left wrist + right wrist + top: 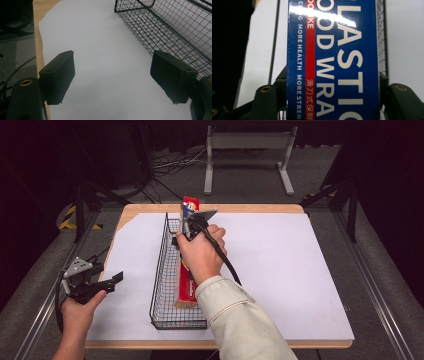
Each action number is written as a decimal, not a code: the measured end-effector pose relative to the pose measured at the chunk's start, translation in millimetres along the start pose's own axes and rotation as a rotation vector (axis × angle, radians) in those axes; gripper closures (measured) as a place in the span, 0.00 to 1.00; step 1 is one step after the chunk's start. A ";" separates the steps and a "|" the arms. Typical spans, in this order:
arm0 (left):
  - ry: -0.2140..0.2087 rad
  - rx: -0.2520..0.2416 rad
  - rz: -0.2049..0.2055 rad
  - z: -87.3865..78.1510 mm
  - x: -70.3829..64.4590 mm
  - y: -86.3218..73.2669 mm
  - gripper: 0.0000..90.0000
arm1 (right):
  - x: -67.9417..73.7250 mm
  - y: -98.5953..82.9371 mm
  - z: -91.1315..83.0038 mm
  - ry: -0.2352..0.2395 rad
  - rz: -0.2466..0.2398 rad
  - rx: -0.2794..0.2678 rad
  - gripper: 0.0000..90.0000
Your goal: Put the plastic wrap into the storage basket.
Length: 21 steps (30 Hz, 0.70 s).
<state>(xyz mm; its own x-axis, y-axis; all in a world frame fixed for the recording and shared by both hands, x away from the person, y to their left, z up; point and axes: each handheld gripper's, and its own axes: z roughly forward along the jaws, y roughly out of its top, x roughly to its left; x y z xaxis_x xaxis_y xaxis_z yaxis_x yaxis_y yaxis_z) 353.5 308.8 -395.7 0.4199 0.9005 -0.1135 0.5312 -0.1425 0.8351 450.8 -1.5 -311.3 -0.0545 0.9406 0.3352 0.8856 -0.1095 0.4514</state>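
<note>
A long plastic-wrap box [188,287], red on its side and blue on the face, lies lengthwise in a narrow black wire basket [159,270] on the white sheet. In the right gripper view its blue face [332,57] with white lettering sits pinched between the two jaws. My right gripper [187,222] is shut on the box near its far end, with the hand over the basket. My left gripper [116,280] hovers near the table's left edge, open with nothing between its fingers [58,76], and the basket's mesh wall [170,32] stands to its right.
A white sheet [280,270] covers most of the wooden table [140,210]. Dark floor, cables and a white metal stand [247,155] lie beyond the far edge. A metal rail [40,305] runs along the table's left side.
</note>
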 end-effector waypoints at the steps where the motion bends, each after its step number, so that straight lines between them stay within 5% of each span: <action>1: -0.001 0.000 -0.001 0.1 0.2 0.0 0.23 | 0.7 -1.5 4.0 0.024 0.002 -0.021 0.44; 7: -0.002 0.001 0.004 1.1 -0.3 0.7 0.23 | 4.5 -6.5 12.9 -0.003 -0.021 -0.021 0.44; 13: 0.000 -0.001 0.005 1.3 0.4 0.9 0.23 | 2.9 -13.3 28.5 -0.017 0.008 -0.048 0.44; 21: -0.003 0.000 0.001 2.3 -0.2 1.0 0.23 | 0.0 -20.7 42.8 -0.051 0.012 -0.011 0.44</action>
<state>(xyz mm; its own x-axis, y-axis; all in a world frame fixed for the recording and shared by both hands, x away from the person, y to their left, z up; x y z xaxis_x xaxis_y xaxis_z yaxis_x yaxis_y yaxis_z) 355.7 307.6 -396.2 0.4223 0.8992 -0.1143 0.5311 -0.1433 0.8351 452.2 14.5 -356.0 -0.0204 0.9542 0.2984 0.8808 -0.1241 0.4570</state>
